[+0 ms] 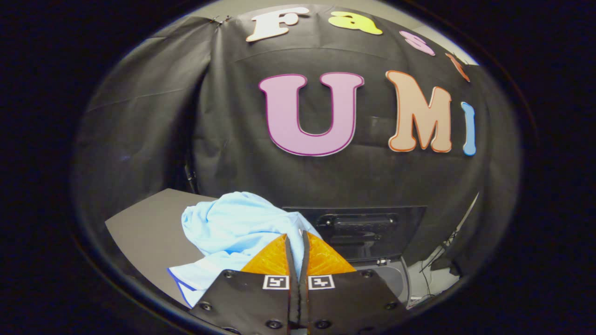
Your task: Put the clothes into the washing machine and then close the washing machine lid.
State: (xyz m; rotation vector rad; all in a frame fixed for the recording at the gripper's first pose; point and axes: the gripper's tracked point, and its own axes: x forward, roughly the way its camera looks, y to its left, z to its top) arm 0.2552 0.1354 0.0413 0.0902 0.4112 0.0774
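Gripper: one, its two fingers pressed together with barely a slit between them, nothing visibly pinched; tips reach the near edge of the clothes. Clothes: one light blue heap, crumpled on the grey table, just ahead and left of the fingers. Washing machine: one, dark lid raised upright, beyond the fingers to the right

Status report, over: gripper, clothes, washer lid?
Gripper shut, holding nothing. Light blue garment heaped on table, just ahead of fingers. Washer lid raised open.
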